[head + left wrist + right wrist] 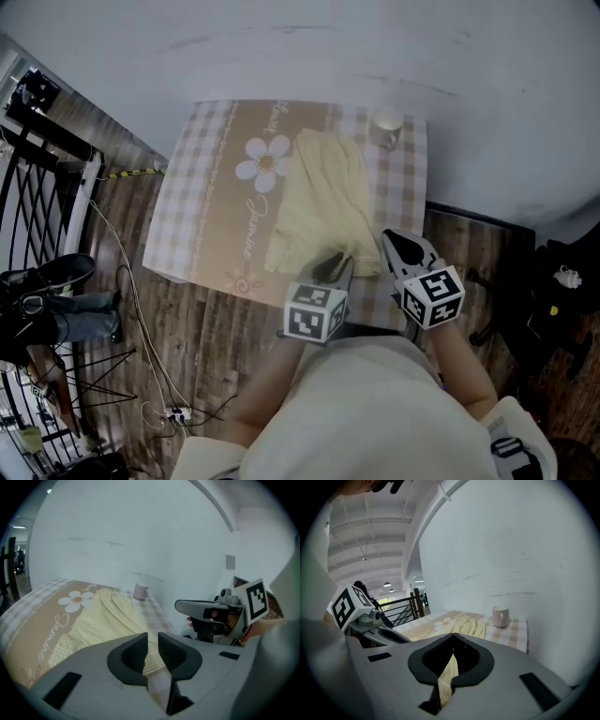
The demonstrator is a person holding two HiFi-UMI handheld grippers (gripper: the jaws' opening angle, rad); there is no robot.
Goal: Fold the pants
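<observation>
My left gripper (152,645) has its jaws standing slightly apart above the near edge of the yellow pants (323,202), not pressing the cloth. My right gripper (453,645) is clamped on a strip of that fabric. The pants lie lengthwise on the checked tablecloth (192,220), with a mug (386,127) beyond them

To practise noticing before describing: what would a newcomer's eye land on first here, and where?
Pale yellow pants lie lengthwise in the middle of a checked tablecloth printed with a big white daisy. At their near edge the right tongs are shut on the fabric, while the left tongs stand open beside them. A mug sits at the far right corner.
</observation>
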